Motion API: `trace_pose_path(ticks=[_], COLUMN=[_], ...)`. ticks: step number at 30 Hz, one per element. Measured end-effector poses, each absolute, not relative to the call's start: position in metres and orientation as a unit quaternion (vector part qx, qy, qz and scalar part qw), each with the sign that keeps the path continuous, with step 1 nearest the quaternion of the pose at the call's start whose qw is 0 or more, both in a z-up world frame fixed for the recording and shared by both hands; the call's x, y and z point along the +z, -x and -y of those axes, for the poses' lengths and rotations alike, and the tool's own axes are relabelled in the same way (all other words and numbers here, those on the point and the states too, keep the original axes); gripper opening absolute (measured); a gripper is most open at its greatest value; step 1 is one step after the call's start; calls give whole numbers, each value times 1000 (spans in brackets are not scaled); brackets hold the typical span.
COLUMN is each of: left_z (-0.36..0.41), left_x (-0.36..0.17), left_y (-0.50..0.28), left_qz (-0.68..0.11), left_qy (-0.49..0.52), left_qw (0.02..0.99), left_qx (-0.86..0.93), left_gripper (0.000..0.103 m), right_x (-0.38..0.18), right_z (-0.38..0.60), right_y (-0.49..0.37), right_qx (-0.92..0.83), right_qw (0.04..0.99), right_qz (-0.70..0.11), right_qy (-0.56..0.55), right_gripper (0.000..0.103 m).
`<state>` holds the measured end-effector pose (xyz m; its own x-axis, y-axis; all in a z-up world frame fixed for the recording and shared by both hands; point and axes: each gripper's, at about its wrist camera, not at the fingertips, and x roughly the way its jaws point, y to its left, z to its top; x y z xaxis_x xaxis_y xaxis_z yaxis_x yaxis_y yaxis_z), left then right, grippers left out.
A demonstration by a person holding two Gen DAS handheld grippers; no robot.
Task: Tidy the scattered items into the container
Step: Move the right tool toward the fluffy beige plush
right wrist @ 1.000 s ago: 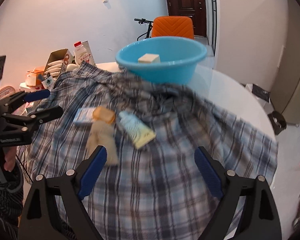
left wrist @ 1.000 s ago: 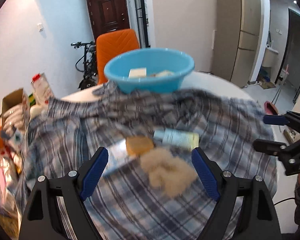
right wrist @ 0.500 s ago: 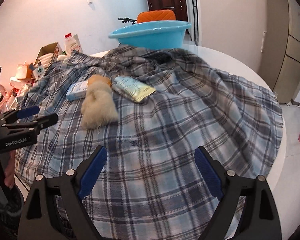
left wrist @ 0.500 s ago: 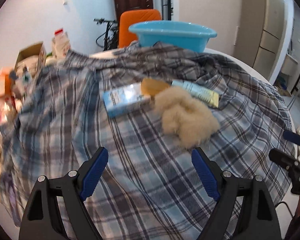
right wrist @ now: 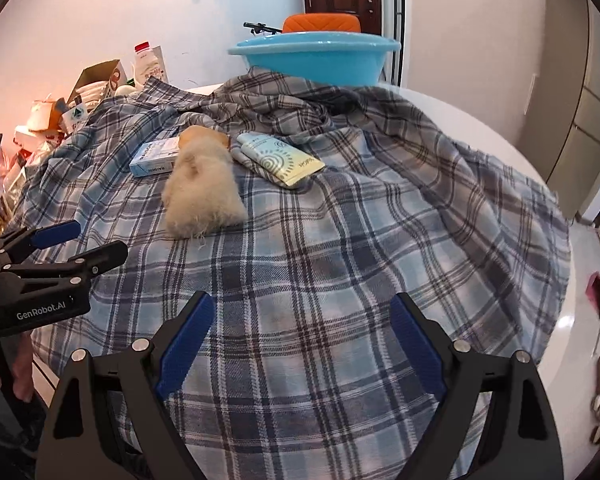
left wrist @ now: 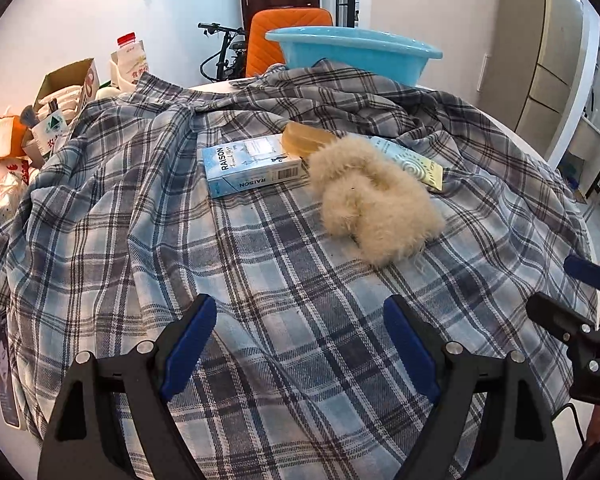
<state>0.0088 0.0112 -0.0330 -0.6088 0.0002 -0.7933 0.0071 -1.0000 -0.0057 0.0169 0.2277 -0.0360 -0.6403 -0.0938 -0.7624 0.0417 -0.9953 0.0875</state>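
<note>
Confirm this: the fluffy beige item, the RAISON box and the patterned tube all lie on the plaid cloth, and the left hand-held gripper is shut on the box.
One thing is wrong: the left hand-held gripper is open and holds nothing. The left wrist view shows the RAISON box lying free beyond it. The fluffy beige item and the patterned tube do lie on the plaid cloth.

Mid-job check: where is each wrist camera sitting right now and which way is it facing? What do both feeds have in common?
Left wrist: low over the near edge of the plaid cloth, facing the blue basin; open left gripper in the foreground, right gripper at the right edge.
Right wrist: beside it, facing the same way; open right gripper in the foreground, left gripper at the left edge.
Shared: the fluffy toy, RAISON box, tube, basin and orange chair.
</note>
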Motion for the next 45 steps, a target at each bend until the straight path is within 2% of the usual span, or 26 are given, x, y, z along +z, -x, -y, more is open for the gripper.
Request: trace_pose_path(ticks=[11,22,26,33,39,45], left_z=[-18,-25,-18,-11,-3,14], left_x=[-29,-7,0,1,-3,-4], left_y=[-15,-50,-51,-31,11,59], left_qz=[-4,-13,-15,-1,-3,79], left_qy=[-438,-397,-387,-391,-433,-449], left_qw=[-9,-7,3,2,-45,-18], left_qx=[-899,-918,-922,-920,-900,-890], left_gripper=[87,87,87,87,87,87], right_x=[-29,6,12,8,-1,-19], right_z=[-221,-195,-195,-187,-180,-169], right_y=[-23,-56,-50,-30,0,29], right_qx=[-906,-928,-930,-927,-918,-908], right_qw=[29,20,23,38,73,102], right_qz=[16,-46,-38,-39,-40,-34], right_qy=[-421,-370,-364,-371,-388,-405], right_gripper=[89,89,89,89,89,89])
